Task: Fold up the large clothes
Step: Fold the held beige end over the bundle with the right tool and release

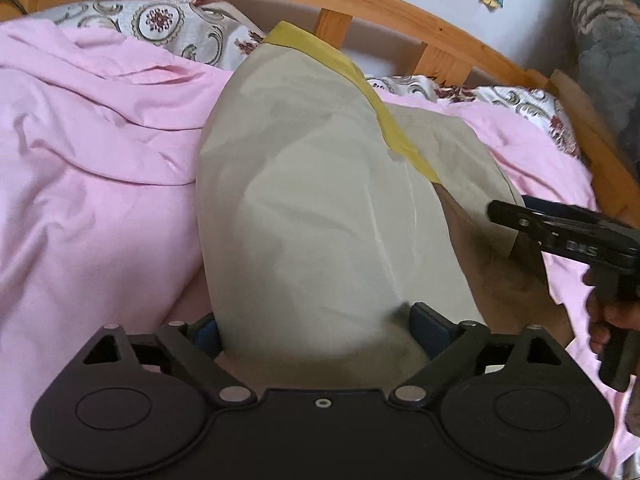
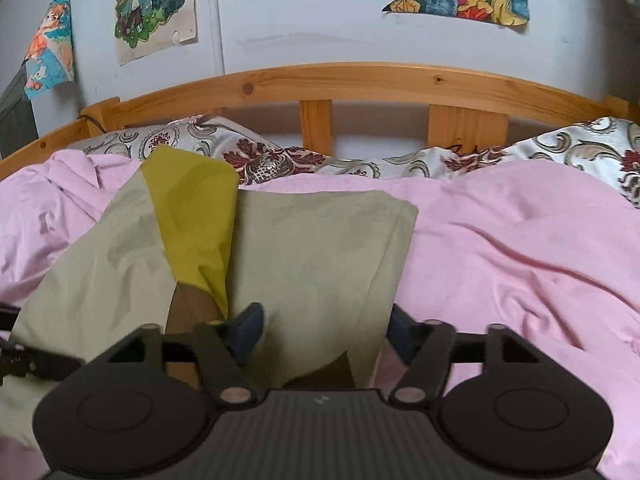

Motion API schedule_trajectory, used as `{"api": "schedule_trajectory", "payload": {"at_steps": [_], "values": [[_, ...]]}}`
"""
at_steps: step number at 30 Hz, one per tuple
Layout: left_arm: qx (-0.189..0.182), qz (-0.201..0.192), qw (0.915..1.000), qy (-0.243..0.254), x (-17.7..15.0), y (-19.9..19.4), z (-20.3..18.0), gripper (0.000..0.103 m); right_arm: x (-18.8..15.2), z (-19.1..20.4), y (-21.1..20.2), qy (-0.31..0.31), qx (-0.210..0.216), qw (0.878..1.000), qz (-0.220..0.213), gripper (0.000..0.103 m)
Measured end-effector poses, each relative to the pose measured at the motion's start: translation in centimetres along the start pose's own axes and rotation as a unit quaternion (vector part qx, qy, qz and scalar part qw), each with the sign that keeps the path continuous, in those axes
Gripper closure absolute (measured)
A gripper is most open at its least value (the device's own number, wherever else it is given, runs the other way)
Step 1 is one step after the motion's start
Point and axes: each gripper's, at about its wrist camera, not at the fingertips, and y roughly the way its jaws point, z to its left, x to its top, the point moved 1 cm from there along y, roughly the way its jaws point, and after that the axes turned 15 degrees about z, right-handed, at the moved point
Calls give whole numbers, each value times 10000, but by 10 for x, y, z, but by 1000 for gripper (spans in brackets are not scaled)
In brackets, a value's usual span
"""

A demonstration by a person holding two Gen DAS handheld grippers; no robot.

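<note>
A pale grey-green garment (image 1: 312,208) with a mustard yellow band (image 1: 372,96) lies on the pink bedsheet (image 1: 80,160). In the left wrist view my left gripper (image 1: 316,332) has its blue-padded fingers wide apart, with the garment's near end bunched between them. The right gripper (image 1: 496,210) shows at the right edge, at the garment's right border. In the right wrist view the garment (image 2: 312,248) and its yellow band (image 2: 192,216) drape over my right gripper (image 2: 320,328), whose fingers stand wide apart with cloth between them.
A wooden slatted headboard (image 2: 360,80) runs along the far side, with patterned pillows (image 2: 580,148) in front of it. The wall (image 2: 320,12) carries several colourful posters. The pink sheet is rumpled on both sides of the garment.
</note>
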Motion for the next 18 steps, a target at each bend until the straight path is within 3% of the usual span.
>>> {"api": "schedule_trajectory", "payload": {"at_steps": [8, 18], "values": [[580, -211, 9980, -101, -15, -21, -21, 5, -15, 20, -40, -124, -87, 9986, -498, 1], [863, -1133, 9893, 305, -36, -79, -56, 1, -26, 46, -93, -136, -51, 9932, -1156, 0]]}}
